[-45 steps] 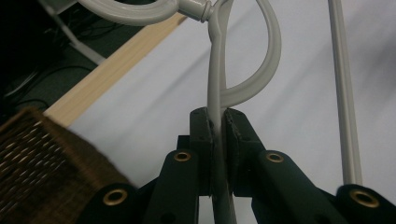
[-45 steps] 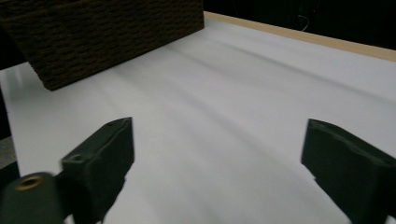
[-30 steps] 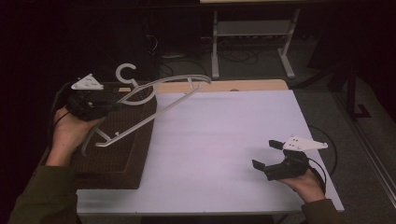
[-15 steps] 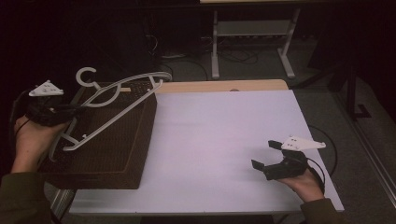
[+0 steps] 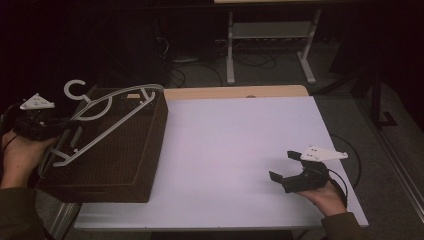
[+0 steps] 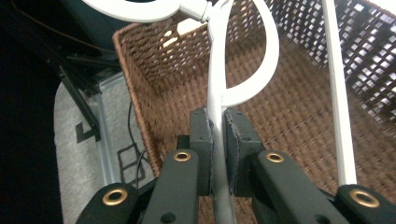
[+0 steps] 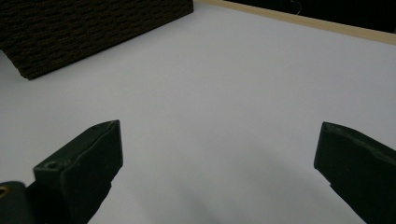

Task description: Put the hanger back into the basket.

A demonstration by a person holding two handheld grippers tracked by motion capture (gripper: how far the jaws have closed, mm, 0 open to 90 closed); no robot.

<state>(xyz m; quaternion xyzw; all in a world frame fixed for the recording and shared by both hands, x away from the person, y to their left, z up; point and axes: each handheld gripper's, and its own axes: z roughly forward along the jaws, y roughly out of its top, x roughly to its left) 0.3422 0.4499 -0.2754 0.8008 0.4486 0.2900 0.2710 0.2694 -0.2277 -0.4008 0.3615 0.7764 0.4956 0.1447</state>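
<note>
A: Left tongs: closed tight on a thin bar of the white hanger, pads pressed to both sides of it.

B: Confirmed from the high view. Left tongs at the left rim of the brown wicker basket, gripped in a hand off the surface's left edge.

A: Hanger position?

B: Hanger tilted above the open basket, lower bar end at the tongs, hook raised past the basket's far left corner. Seen along the left tongs: woven basket floor below the bar, curved shoulder looping off to the right.

A: Right tongs?

B: Right tongs wide open, nothing between them, held by a hand near the right front corner of the white surface. Well apart from basket and hanger.

A: Right gripper view?

B: Right tongs spread to both edges, bare surface between, corner of basket at upper left, resting on the surface.
</note>
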